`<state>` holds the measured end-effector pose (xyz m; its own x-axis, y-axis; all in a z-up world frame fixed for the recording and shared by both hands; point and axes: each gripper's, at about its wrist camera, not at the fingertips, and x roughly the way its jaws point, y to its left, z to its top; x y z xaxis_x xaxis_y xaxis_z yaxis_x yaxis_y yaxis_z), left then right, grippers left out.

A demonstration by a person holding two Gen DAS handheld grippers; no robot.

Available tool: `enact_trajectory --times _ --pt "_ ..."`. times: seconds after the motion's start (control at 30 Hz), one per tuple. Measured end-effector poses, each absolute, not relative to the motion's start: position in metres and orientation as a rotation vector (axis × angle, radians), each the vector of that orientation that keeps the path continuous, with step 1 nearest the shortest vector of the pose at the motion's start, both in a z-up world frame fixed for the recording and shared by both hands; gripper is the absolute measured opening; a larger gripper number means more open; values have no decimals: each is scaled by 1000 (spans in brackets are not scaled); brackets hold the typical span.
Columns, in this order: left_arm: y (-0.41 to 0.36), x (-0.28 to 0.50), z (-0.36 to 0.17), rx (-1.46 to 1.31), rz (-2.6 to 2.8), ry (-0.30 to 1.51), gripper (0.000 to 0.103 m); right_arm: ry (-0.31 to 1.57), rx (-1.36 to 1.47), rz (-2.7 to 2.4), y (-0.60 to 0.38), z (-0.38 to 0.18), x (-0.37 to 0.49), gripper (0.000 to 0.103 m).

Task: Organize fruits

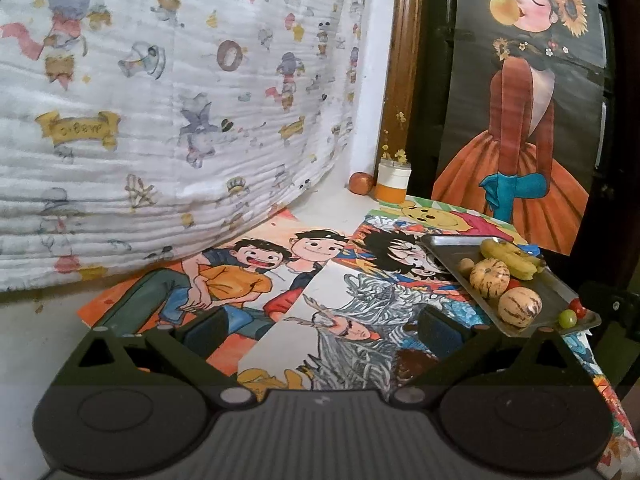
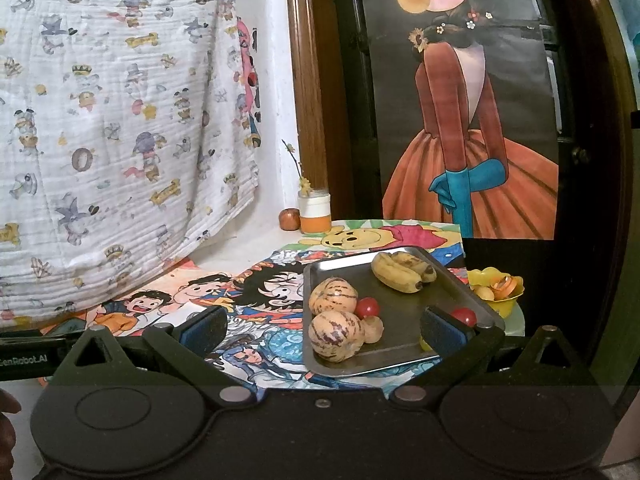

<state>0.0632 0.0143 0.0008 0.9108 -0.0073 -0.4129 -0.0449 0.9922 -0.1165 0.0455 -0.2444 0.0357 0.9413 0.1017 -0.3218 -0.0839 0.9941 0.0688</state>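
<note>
A white tabletop carries several overlapping cartoon posters, among them one of two laughing boys and a yellow-bear print toward the back. On the posters rests a metal tray, and just past its right edge sits a yellow flower-shaped bowl. At the rear corner, directly on the white surface, a small reddish fruit stands just beside a white-and-orange jar with its edge at the bear print.
</note>
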Motion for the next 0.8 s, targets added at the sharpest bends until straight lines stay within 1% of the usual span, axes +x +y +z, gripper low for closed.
enact_trajectory --times 0.8 --pt "33 46 -24 -96 17 407 103 331 37 103 -236 8 36 102"
